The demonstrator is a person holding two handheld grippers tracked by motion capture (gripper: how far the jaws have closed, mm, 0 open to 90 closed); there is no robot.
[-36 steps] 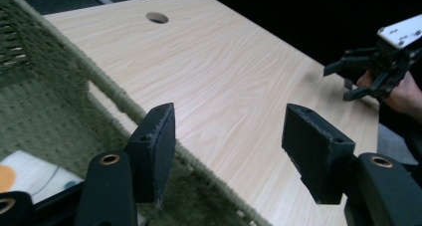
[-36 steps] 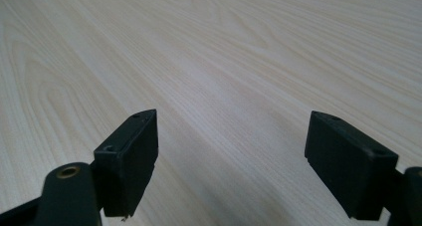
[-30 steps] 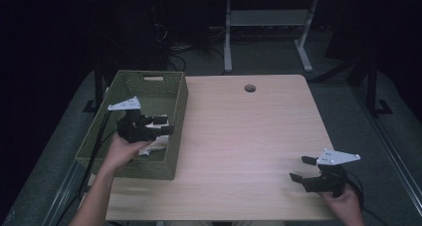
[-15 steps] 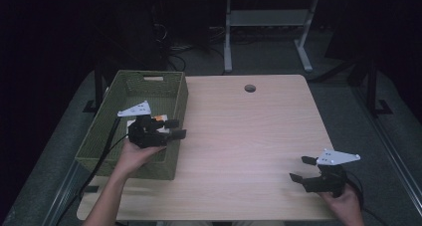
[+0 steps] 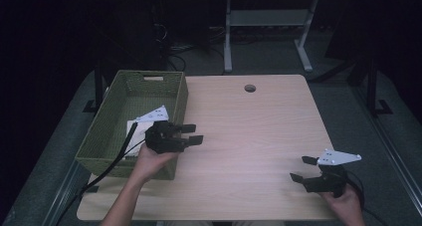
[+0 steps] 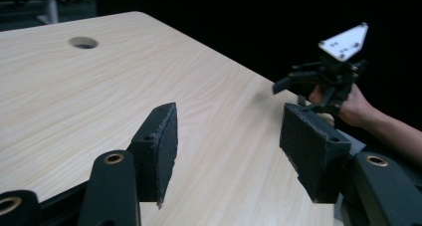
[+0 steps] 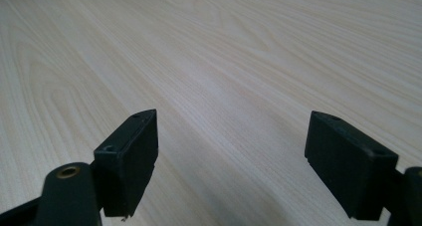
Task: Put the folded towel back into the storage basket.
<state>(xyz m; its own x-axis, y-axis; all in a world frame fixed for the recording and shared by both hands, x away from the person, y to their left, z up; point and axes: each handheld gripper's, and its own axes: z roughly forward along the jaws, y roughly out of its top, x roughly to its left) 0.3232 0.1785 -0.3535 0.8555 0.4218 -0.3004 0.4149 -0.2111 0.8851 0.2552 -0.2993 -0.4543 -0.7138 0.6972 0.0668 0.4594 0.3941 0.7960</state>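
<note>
Both grippers — left gripper [image 5: 193,134], right gripper [image 5: 298,169] — wide, empty; basket [image 5: 149,79] contents indistinct

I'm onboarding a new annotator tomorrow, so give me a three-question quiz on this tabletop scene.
1. True or false: the left gripper is clamped on a red cup.
2. Multiple choice: the woven green rectangular basket sits at the A) left edge, B) right edge, C) centre of the light wooden table.
3. Fill in: the right gripper is ____ and holds nothing, hovering near the table's front right corner.

Key
1. False: its jaws stand apart over bare table, just right of the basket.
2. A.
3. Open.
</note>
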